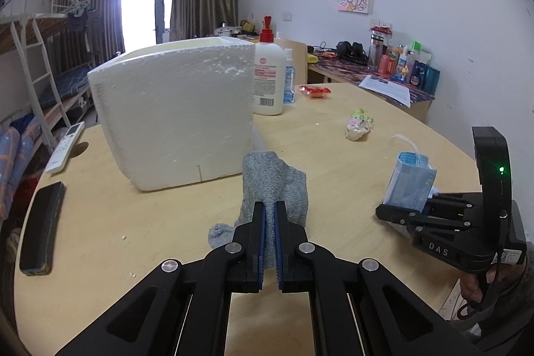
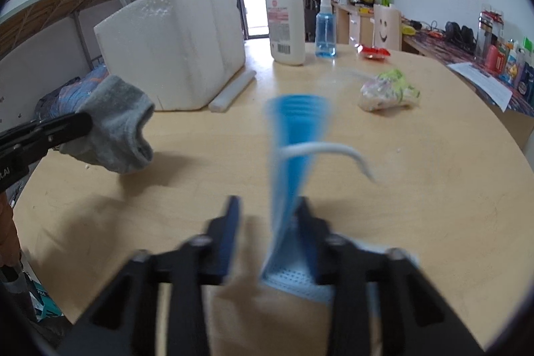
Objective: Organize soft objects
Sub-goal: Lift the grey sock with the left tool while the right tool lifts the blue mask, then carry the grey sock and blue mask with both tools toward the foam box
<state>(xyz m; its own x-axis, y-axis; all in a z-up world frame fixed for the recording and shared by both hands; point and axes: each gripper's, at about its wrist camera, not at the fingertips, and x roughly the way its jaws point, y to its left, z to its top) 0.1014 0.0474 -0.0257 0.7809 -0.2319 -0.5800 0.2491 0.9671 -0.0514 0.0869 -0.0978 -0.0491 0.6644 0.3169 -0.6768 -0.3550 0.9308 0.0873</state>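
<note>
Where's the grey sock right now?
The grey sock is clamped in the left gripper, just above the wooden table, in front of the white foam box.

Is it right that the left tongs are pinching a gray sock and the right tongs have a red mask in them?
Not quite: the mask is blue, not red, as the right wrist view shows. The left tongs are indeed pinching the gray sock, and the mask does sit in the right tongs.

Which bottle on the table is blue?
The small spray bottle holding blue liquid. The taller pump bottle beside it is white with a red pump top.
</note>
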